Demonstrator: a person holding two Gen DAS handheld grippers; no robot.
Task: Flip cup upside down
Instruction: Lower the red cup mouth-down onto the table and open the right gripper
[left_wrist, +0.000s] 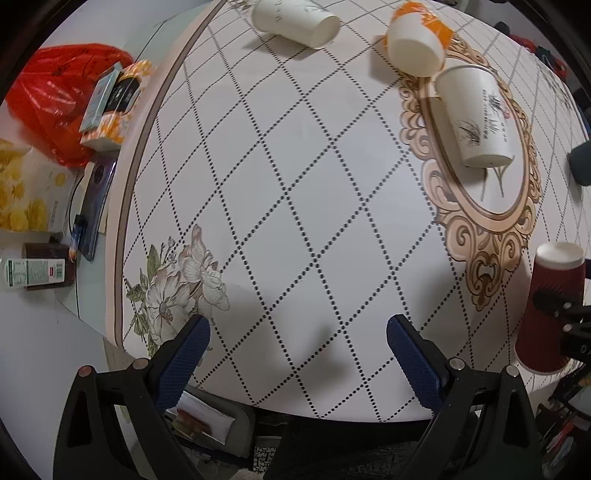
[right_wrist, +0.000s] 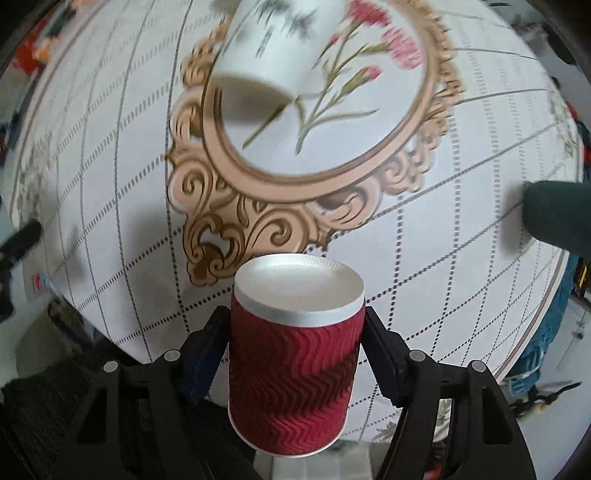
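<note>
Right wrist view — right claw (right_wrist: 295, 332) gripping inverted red cup (right_wrist: 291, 384), label-free

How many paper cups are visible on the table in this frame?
4: a plain white cup at the far edge, an orange-patterned cup beside it, an ink-print cup on the medallion, and the red cup in the right gripper.

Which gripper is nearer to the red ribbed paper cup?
Right. The right gripper is closed around the red ribbed paper cup; the left gripper is open above bare tablecloth, well aside.

Four paper cups show — two white printed paper cups (left_wrist: 295, 20) (left_wrist: 476, 114), one orange-wrapped white cup (left_wrist: 419, 37), one dark red ribbed cup (right_wrist: 295, 354).
</note>
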